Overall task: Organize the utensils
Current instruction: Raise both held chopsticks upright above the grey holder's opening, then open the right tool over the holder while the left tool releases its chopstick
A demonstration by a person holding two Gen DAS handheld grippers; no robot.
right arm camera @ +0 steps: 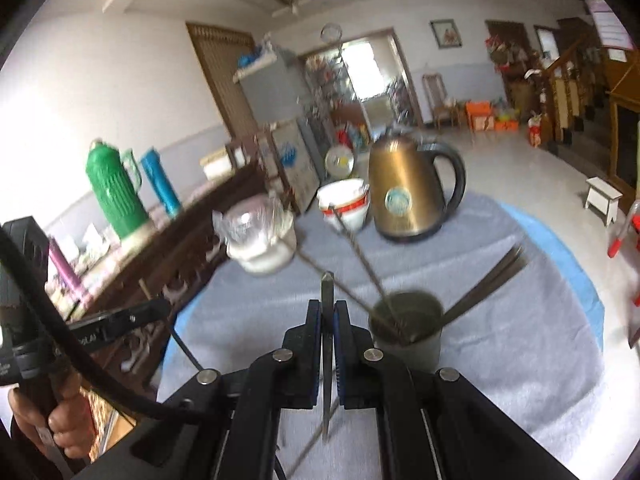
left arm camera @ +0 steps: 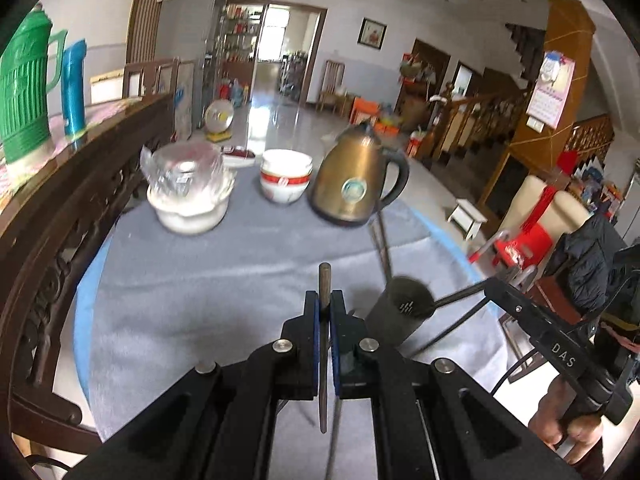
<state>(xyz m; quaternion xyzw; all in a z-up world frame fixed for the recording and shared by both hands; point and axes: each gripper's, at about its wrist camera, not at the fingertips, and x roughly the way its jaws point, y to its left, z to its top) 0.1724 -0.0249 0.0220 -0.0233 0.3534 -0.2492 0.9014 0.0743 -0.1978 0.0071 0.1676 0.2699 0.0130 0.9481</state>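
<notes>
- Grey cloth [left arm camera: 224,264] covers the round table and serves as the base for all items; positions below are given relative to the dark utensil cup [left arm camera: 400,312].
- Far left of the cup, on a wooden sideboard [left arm camera: 80,184], stand a green thermos [left arm camera: 24,92] and a blue flask [left arm camera: 74,88].
- Behind and left of the cup sits a white bowl holding a clear plastic-wrapped item [left arm camera: 188,188].
- Behind the cup, slightly left, is a stack of white bowls with red bands [left arm camera: 286,178].
- Directly behind the cup stands a bronze-coloured electric kettle [left arm camera: 356,176] with a black handle.
- The left gripper [left arm camera: 330,304] is just left of the cup; its jaws are closed on a thin metal utensil [left arm camera: 325,280], which projects upright beyond the fingertips.
- The cup stands upright on the cloth and contains several long thin utensils [right arm camera: 360,260] that lean outward over its rim.
- The right gripper [right arm camera: 328,312] is just left of the cup in its own view; its jaws are closed on a second thin metal utensil [right arm camera: 327,292], tip pointing up.
- A person's hand [left arm camera: 568,416] grips the right tool's handle, to the right of the cup.
</notes>
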